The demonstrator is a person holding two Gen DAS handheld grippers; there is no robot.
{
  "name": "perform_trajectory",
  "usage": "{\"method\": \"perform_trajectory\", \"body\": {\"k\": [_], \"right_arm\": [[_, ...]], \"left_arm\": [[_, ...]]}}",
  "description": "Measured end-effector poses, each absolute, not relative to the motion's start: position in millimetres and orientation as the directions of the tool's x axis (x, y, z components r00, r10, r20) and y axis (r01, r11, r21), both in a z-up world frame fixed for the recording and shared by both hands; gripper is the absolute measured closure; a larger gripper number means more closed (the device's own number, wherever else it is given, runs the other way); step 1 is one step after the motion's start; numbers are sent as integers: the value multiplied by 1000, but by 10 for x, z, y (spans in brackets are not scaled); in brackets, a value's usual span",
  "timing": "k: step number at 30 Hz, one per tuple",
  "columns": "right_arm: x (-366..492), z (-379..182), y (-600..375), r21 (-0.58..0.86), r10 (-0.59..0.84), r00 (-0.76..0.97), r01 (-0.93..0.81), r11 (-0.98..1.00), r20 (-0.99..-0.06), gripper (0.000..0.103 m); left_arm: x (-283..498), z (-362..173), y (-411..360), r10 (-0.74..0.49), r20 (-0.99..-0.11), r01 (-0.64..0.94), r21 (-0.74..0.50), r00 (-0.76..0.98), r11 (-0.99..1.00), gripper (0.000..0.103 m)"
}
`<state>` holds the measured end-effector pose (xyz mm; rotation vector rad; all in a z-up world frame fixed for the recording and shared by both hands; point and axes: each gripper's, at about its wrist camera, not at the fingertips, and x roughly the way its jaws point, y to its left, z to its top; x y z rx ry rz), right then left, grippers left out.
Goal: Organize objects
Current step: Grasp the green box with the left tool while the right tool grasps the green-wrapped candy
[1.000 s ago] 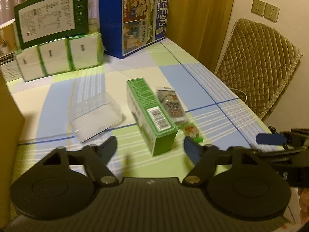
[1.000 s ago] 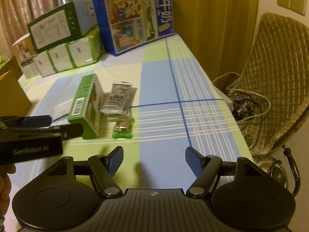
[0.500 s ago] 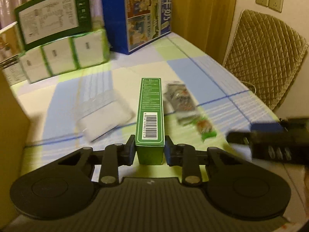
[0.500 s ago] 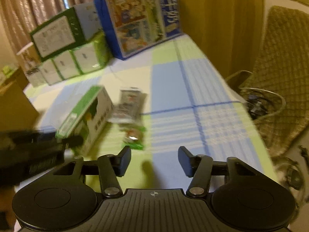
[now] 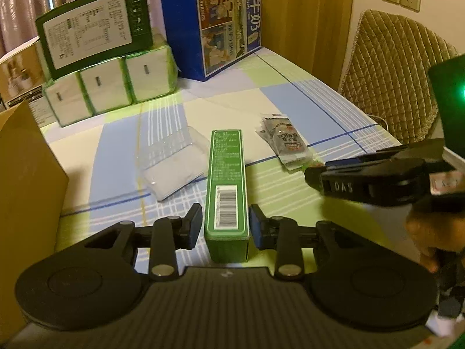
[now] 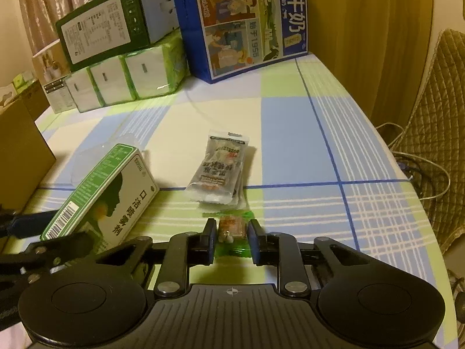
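Since a second ago, the left gripper (image 5: pixel 225 226) has closed in on the green box (image 5: pixel 227 186), fingers pinching its near end; it is tilted off the worktop (image 6: pixel 290 122). The right gripper (image 6: pixel 232 240) fingers now pinch the green candy (image 6: pixel 232 229) just before the grey packets (image 6: pixel 221 168). A clear plastic container (image 5: pixel 171 164) lies beside the box.

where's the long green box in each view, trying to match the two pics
Left wrist view: the long green box runs up the lower centre, barcode face up, between the left claw fingers.
Right wrist view: the same box sits at lower left, tilted, white printed face showing.
Shared landmark: the blue milk carton at the table's far end.
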<state>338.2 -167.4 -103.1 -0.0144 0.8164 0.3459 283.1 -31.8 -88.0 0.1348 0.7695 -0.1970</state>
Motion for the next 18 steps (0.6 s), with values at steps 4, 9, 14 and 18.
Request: {"method": "perform_trajectory", "body": {"k": [4,9,14,18], "right_arm": [[3305,-995,-1670,119,288,615,-302,946,-734,85],[3054,-888,-1676,148,305,577,-303,941,-758,85],[2654,-774,-1689,178,328,563,-305,936,-759,85],[2294,-720,-1709,193,336,557,-301,934,-759,85]], "left_arm": [[2869,-920,-354,-125,-724,246,64,678,967,78],[2634,-903,-320,-108,-745,242,74,658,967,78],[2073,-850,-300,-91,-771,243,85,630,966,78],[1677,-791,-260,-89,-782,237,77,617,968,70]]}}
